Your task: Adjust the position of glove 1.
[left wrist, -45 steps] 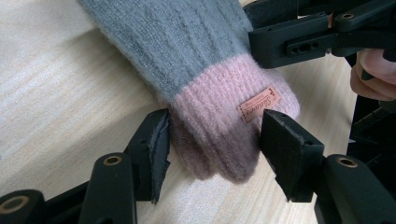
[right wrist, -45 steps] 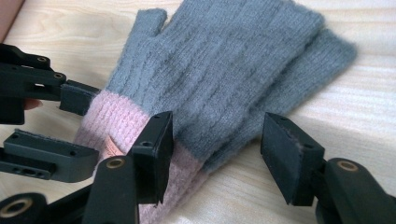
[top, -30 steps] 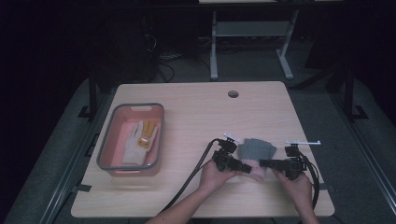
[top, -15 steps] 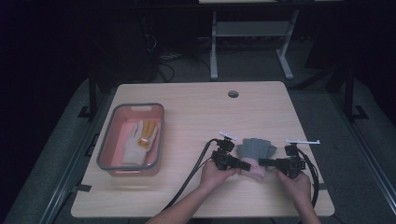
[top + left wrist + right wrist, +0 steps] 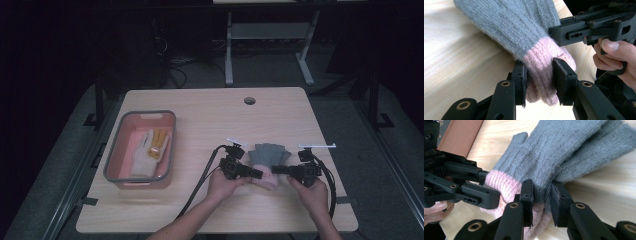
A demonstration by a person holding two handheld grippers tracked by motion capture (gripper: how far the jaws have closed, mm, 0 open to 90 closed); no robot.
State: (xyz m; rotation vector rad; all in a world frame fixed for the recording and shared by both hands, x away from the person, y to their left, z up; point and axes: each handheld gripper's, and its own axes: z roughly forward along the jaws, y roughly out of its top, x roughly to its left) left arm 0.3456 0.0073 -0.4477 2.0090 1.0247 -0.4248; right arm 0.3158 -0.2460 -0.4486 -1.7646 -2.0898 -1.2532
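A grey knit glove (image 5: pixel 270 153) with a pink cuff lies on the wooden table (image 5: pixel 210 115), fingers pointing away from the person. My left gripper (image 5: pixel 257 174) comes at the cuff from the left and my right gripper (image 5: pixel 278 170) from the right. In the left gripper view, the left gripper (image 5: pixel 539 75) pinches the pink cuff of the glove (image 5: pixel 519 27). In the right gripper view, the right gripper (image 5: pixel 542 192) pinches the glove (image 5: pixel 554 150) where grey meets pink. Both pairs of jaws have just been closing, with the cuff between them.
A pink bin (image 5: pixel 140 114) with a grey rim stands at the table's left and holds a white glove (image 5: pixel 141 156) and a yellow one (image 5: pixel 159 140). A round cable hole (image 5: pixel 249 100) sits near the far edge. Black cables trail from both grippers towards the near edge.
Both grippers' jaws have closed onto the glove's cuff. The hands have stayed almost where they were, the right one lifting slightly.
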